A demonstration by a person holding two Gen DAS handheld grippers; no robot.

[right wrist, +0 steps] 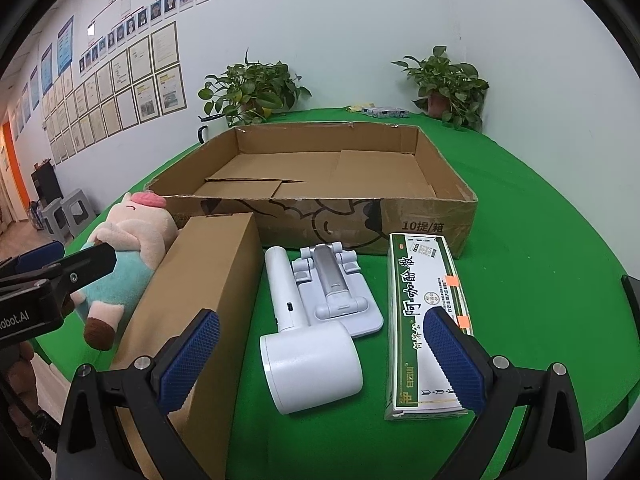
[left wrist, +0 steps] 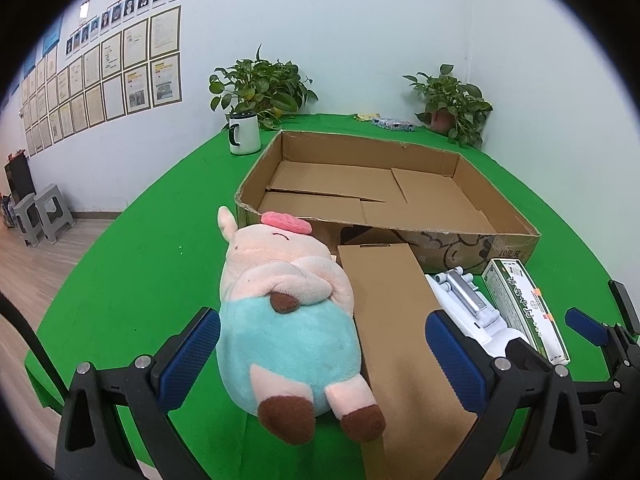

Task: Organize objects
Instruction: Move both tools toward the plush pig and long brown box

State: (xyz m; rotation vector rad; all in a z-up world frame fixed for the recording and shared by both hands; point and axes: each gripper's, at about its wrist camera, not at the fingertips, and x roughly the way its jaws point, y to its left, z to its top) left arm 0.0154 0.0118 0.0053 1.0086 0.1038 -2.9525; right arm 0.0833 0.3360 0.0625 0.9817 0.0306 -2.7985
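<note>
Cardboard tray bare, nothing sorted yet. Left tongs apart around plush pig; right tongs apart over white lint remover.

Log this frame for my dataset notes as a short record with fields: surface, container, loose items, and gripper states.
surface: table with green cloth
container: open shallow cardboard tray, nothing inside but its flaps
loose items, left to right, in front of the tray: plush pig; closed brown carton; white handheld appliance; folding phone stand; green-and-white medicine box
background: two potted plants, white mug
left gripper: open, around the pig and carton
right gripper: open, above the appliance
</note>
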